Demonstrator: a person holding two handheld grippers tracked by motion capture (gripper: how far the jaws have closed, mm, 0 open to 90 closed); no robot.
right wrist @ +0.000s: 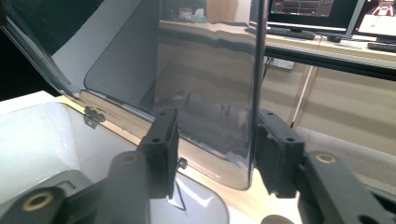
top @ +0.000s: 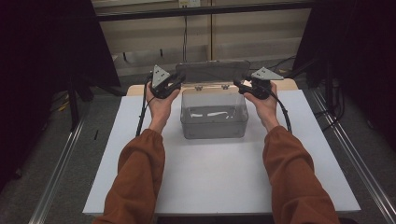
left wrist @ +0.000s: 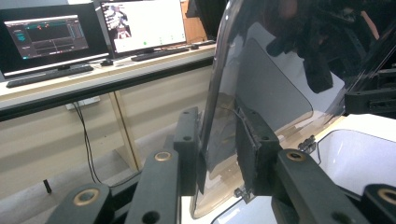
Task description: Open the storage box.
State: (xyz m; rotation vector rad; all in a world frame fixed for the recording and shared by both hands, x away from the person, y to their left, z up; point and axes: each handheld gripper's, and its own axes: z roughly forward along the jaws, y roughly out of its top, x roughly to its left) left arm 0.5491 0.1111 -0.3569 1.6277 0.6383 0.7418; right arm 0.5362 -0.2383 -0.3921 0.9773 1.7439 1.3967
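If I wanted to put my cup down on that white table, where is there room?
The white table has a wide bare patch in front of the clear box, between the two sleeves. Narrower strips lie outside each forearm, towards the side edges. The back is crowded: both tongs flank the raised lid there.

A white table (top: 219, 182) carries the work. Its top is a plain white sheet, with a strip of pale wood showing along the far edge. One thing stands directly on it: a clear plastic box (top: 214, 114), set near the far middle of the top, well away from the near edge. The box's hinged lid (top: 212, 72) stands upright at its back side. A few small pale pieces lie inside the box on its bottom. The table itself stands on a grey floor (top: 60, 154).
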